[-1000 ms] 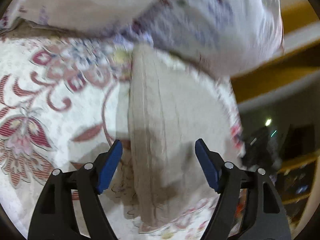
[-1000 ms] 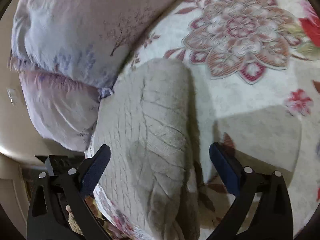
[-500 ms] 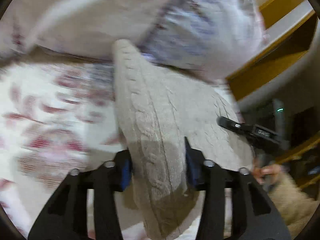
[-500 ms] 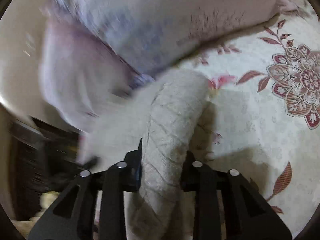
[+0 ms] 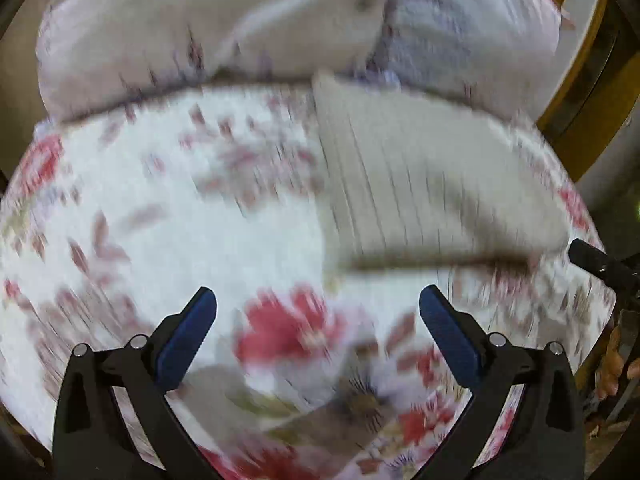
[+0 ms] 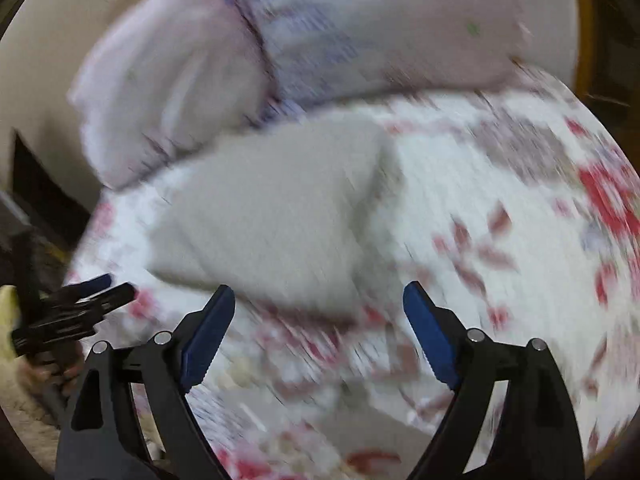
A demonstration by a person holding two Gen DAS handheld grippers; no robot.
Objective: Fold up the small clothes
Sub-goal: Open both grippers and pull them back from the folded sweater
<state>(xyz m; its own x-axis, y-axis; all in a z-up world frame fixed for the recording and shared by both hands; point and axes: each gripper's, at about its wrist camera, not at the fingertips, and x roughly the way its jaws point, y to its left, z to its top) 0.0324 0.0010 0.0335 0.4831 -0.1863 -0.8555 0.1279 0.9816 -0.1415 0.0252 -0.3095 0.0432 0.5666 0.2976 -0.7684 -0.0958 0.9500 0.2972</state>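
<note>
A beige cable-knit garment (image 5: 420, 184) lies folded on the floral bedspread (image 5: 180, 220), up against the pillows. In the right wrist view the garment (image 6: 272, 216) sits ahead and slightly left. My left gripper (image 5: 318, 324) is open and empty, pulled back above the bedspread, with the garment ahead to its right. My right gripper (image 6: 318, 320) is open and empty, just short of the garment's near edge. The right gripper's tip (image 5: 596, 260) shows at the right edge of the left wrist view; the left gripper (image 6: 80, 304) shows at the left of the right wrist view. Both views are motion-blurred.
Pale lilac-patterned pillows (image 5: 240, 28) lie along the far side of the bed, also seen in the right wrist view (image 6: 320, 36). A yellow wooden frame (image 5: 580, 72) stands at the far right. The bed edge drops off at the left of the right wrist view (image 6: 48, 216).
Both grippers were shut on the knit garment half a second ago; now both are open and pulled back, and the garment lies folded on the bedspread.
</note>
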